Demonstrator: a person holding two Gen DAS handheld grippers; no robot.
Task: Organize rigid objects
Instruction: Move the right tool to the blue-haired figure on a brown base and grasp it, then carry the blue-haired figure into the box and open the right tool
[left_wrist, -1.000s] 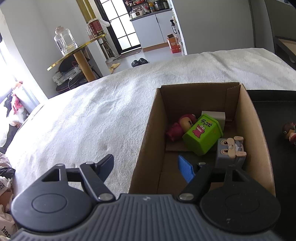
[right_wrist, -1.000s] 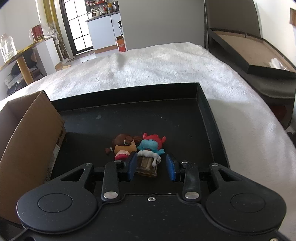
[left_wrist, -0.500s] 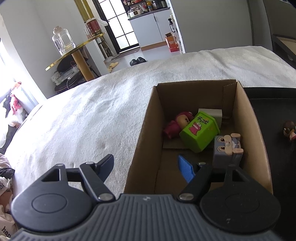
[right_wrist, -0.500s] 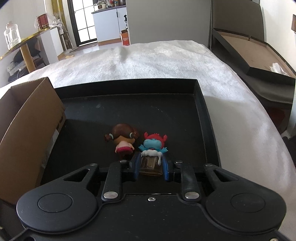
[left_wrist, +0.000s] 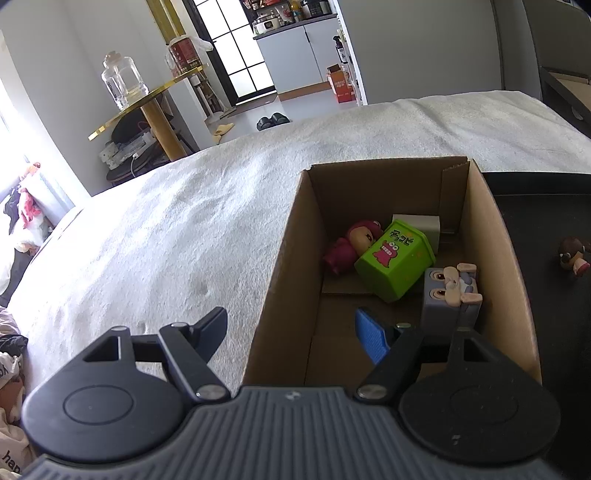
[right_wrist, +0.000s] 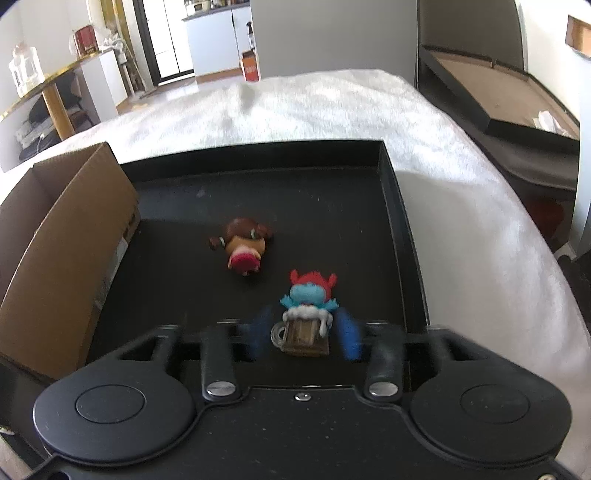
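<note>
**Readable marks in view**

The green box (left_wrist: 393, 258) lying in the cardboard box (left_wrist: 491, 236), ahead of the left gripper's jaws and beyond its right blue pad, carries dark Japanese characters above a red-mouthed cartoon face; they look like "チョコビ". At the lower left edge, beside the jaws' left, pale fabric (left_wrist: 7, 452) shows the cut-off letters "hap". Labels on the far red can and orange carton are too small to read.
</note>
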